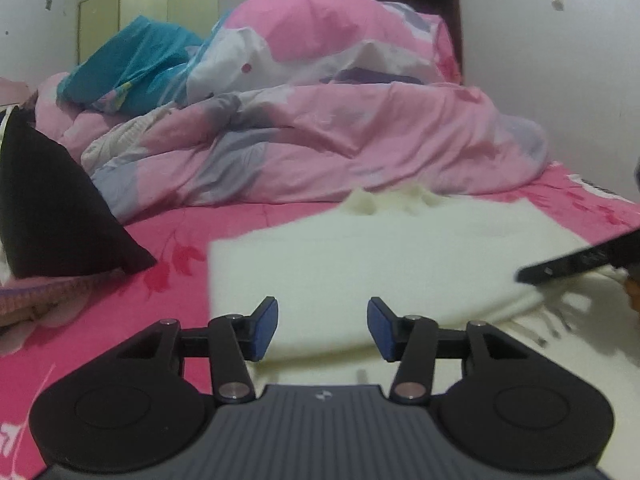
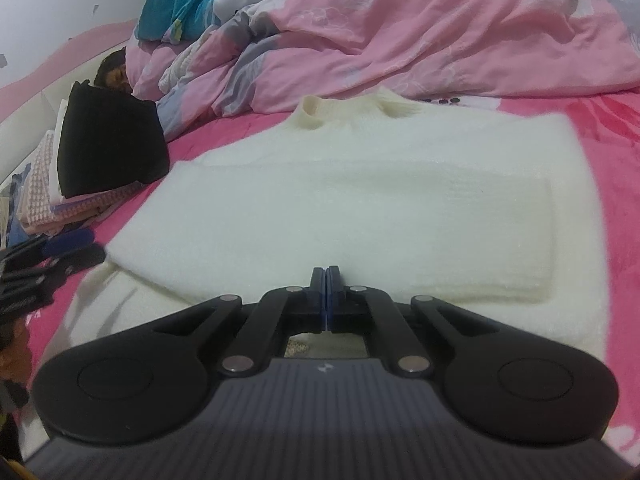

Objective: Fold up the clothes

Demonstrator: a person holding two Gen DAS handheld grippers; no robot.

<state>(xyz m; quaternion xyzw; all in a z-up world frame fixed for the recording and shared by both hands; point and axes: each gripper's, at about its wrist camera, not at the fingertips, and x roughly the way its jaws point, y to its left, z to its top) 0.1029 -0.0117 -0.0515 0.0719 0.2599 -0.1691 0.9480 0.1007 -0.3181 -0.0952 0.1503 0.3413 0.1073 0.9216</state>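
Cream-white knit, the folded sweater point(image 2: 360, 208) lies flat on the pink flowered bedsheet point(image 2: 624, 184) and fills the middle of the right wrist view, its near folded edge just beyond the right claw point(image 2: 326, 280), whose blue pads are pressed together with nothing visibly between them. In the left wrist view the sweater point(image 1: 400, 264) spreads from centre to right, its near edge lying between the wide-open, empty fingers of the left claw point(image 1: 323, 328). Further out, a black folded garment point(image 2: 108, 144) tops a stack at the left, and a rumpled pink quilt point(image 2: 440, 32) fills the top.
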